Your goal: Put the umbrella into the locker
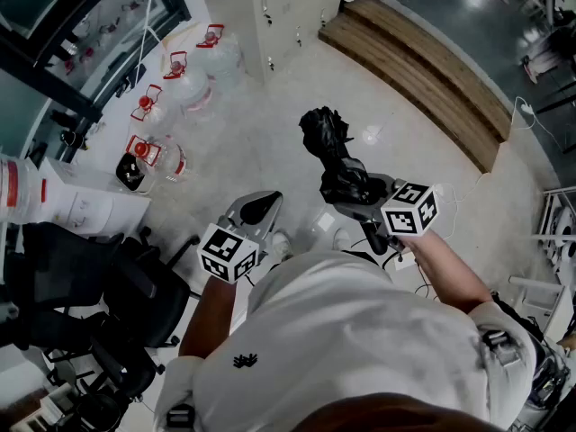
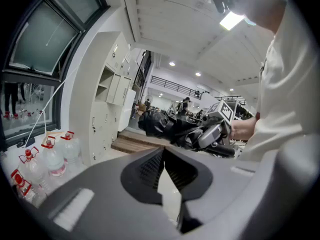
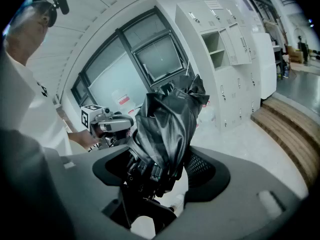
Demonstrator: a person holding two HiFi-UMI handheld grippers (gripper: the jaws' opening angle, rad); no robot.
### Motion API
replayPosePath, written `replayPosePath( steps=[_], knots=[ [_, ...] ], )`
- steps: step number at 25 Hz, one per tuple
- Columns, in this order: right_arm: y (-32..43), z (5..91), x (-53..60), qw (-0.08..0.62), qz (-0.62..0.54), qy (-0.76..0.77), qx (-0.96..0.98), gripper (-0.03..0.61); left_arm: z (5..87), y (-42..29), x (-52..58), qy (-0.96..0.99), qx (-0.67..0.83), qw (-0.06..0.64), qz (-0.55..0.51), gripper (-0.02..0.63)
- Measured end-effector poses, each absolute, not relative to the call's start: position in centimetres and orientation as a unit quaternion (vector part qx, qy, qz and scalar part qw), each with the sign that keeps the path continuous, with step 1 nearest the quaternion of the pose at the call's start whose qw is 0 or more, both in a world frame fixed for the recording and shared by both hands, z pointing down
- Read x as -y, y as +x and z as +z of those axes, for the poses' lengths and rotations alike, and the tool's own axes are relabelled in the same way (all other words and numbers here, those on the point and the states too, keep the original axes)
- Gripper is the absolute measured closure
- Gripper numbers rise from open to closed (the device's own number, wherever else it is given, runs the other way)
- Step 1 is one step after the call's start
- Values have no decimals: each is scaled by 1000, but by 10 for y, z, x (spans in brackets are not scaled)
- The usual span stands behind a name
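A folded black umbrella (image 1: 326, 138) sticks out forward from my right gripper (image 1: 349, 189), which is shut on its bunched lower end. In the right gripper view the umbrella (image 3: 167, 119) rises between the jaws of that gripper (image 3: 160, 161) and hides the floor ahead. My left gripper (image 1: 257, 209) is beside it to the left, shut with nothing in it; its tips meet in its own view (image 2: 163, 151). From there the umbrella (image 2: 159, 124) and right gripper (image 2: 214, 134) show ahead. White lockers (image 1: 288, 12) stand further ahead, with open compartments (image 3: 218, 49) high up.
Several large water bottles (image 1: 180, 79) with red caps line the window wall at left. A wooden step (image 1: 423, 79) runs along the right of the lockers. A black office chair (image 1: 99, 304) and white boxes (image 1: 81, 207) are close on my left. Cables lie on the floor (image 1: 526, 115).
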State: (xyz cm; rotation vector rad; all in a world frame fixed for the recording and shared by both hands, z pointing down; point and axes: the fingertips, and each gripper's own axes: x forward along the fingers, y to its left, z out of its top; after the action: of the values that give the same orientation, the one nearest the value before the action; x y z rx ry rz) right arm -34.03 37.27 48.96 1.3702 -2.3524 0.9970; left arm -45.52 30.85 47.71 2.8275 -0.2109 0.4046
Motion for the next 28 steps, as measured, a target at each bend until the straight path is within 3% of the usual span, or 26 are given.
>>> replayPosePath(
  steps=[16,28],
  knots=[
    [-146,486,-451,167,321,448,817,265,452,-245,-406,981,72,129,129,555],
    [-66,492,-372,161,319,444,822,265,473,-161,-339,978,68,139,136,557]
  ],
)
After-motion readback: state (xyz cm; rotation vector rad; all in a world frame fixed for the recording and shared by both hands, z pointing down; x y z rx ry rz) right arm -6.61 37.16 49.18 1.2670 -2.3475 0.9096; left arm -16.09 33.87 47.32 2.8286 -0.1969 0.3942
